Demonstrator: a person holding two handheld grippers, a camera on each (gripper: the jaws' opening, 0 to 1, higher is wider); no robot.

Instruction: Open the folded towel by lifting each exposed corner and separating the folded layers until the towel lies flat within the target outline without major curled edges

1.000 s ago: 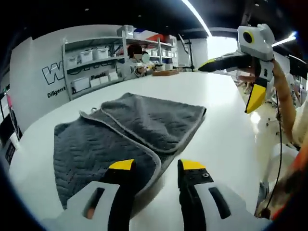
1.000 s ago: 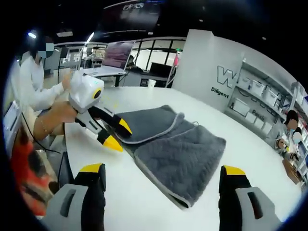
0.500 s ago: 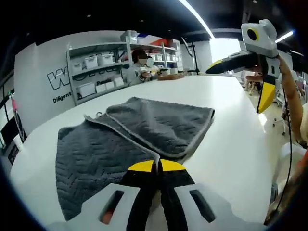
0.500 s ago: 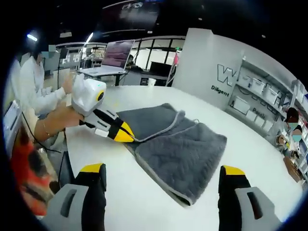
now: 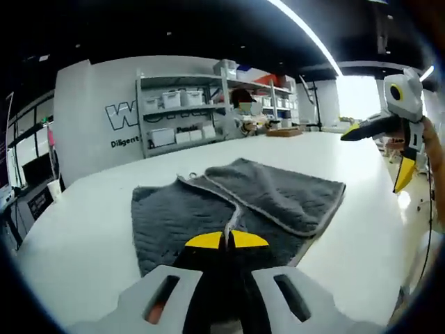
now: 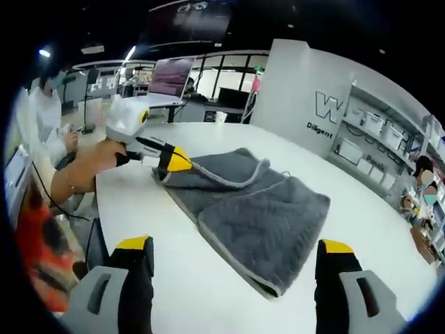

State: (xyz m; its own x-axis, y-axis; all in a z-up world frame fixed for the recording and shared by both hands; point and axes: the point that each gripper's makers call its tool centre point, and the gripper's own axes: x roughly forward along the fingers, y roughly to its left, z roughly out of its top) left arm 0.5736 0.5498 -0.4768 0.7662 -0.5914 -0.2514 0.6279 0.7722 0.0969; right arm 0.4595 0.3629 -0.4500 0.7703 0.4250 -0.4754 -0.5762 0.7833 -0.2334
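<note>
Where I pinch: my left tongs (image 5: 227, 240) clamp the grey quilted towel (image 6: 256, 209)'s corner, hiding it.
Right tongs (image 6: 233, 247): spread apart, off the cloth.
Towel: half-folded on white worktop (image 6: 389, 240); outline indiscernible.

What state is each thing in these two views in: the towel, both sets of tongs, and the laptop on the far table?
Grey quilted towel: partly folded, one corner lifted off the white table.
Left yellow-tipped tongs: shut on the towel's corner, raising it.
Right yellow-tipped tongs: open, held above the table, holding nothing.
Silver laptop: lid open, on a far table.
</note>
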